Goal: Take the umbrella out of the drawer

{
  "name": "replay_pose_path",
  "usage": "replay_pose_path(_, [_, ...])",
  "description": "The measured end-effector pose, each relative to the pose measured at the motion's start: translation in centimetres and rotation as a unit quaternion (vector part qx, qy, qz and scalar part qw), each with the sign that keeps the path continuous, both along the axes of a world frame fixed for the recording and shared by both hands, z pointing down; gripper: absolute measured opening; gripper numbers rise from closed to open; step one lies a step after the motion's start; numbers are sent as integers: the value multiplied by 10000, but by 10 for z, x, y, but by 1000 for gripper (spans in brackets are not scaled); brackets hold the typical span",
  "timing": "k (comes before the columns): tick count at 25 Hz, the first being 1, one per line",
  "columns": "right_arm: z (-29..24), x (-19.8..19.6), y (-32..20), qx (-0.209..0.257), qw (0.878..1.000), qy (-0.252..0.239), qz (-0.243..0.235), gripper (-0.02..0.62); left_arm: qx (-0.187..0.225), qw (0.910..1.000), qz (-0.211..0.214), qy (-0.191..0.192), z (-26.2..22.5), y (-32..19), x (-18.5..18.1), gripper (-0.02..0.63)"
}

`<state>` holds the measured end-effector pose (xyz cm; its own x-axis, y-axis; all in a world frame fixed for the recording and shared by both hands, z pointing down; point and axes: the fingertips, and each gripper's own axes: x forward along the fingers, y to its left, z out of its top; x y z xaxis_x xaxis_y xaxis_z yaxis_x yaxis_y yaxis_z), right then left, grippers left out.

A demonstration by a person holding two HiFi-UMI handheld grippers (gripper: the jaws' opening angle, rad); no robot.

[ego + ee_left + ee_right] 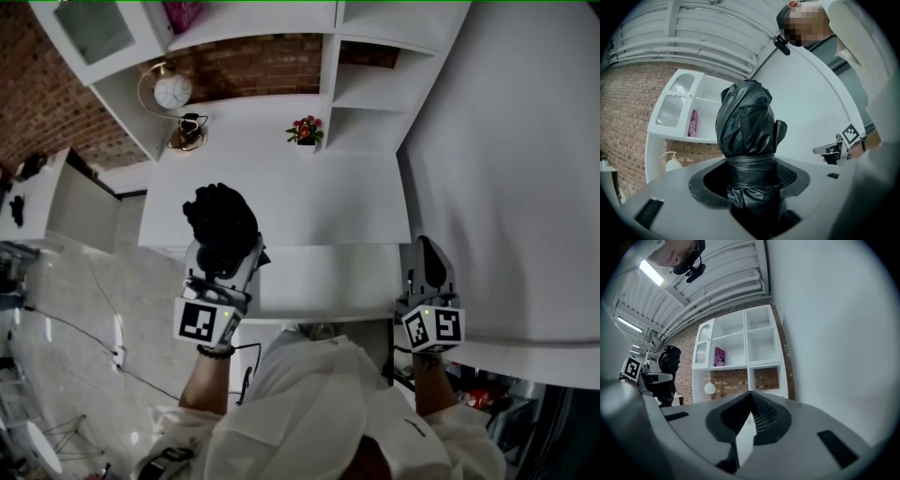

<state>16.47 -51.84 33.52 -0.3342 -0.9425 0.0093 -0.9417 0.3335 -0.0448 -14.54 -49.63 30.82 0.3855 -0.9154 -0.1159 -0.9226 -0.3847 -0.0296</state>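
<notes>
Plainly, the left gripper (227,264) was clamped on the black folded umbrella (220,220), which lay lengthwise along its jaws above the desk (309,202). The right gripper (427,253), closed and empty, hovered well apart.

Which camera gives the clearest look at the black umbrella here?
The left gripper view: the folded umbrella fills the centre, clamped between that gripper's fingers. The head view shows it only as a dark bundle from above; the right gripper view catches it small at the left edge.
</notes>
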Motion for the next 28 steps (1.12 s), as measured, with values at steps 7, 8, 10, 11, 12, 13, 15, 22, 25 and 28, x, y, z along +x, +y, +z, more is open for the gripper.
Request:
replay_pose_path(7, [-5, -3, 0, 104, 9999, 21, -102, 17, -53, 10000, 6, 39, 3, 0, -1, 272])
replay_pose_path(8, [-5, -3, 0, 97, 9999, 17, -107, 17, -39, 10000, -1, 31, 3, 0, -1, 272])
replay_pose_path(10, [-4, -2, 0, 84, 9999, 18, -104, 17, -5, 10000, -16, 20, 1, 0, 0, 272])
replay_pose_path(11, [-4, -1, 0, 82, 9999, 18, -97, 17, 11, 10000, -28, 17, 0, 0, 0, 272])
replay_pose_path(12, [-3, -1, 0, 86, 9999, 17, -89, 17, 21, 10000, -41, 11, 0, 0, -1, 272])
replay_pose_path(13, [-3, 0, 0, 90, 9999, 16, -79, 17, 21, 10000, -52, 1, 0, 0, -1, 272])
replay_pose_path(15, [-3, 1, 0, 93, 9999, 10, -49, 17, 7, 10000, -59, -17, 1, 0, -1, 272])
replay_pose_path(22, [-3, -1, 2, 80, 9999, 46, -58, 17, -22, 10000, -36, -23, 1, 0, -1, 272])
replay_pose_path(25, [-2, -2, 2, 56, 10000, 37, -49, 17, -53, 10000, -27, -14, 2, 0, -1, 272])
replay_pose_path(28, [-1, -3, 3, 40, 10000, 21, -52, 17, -75, 10000, -17, 10, 4, 0, -1, 272])
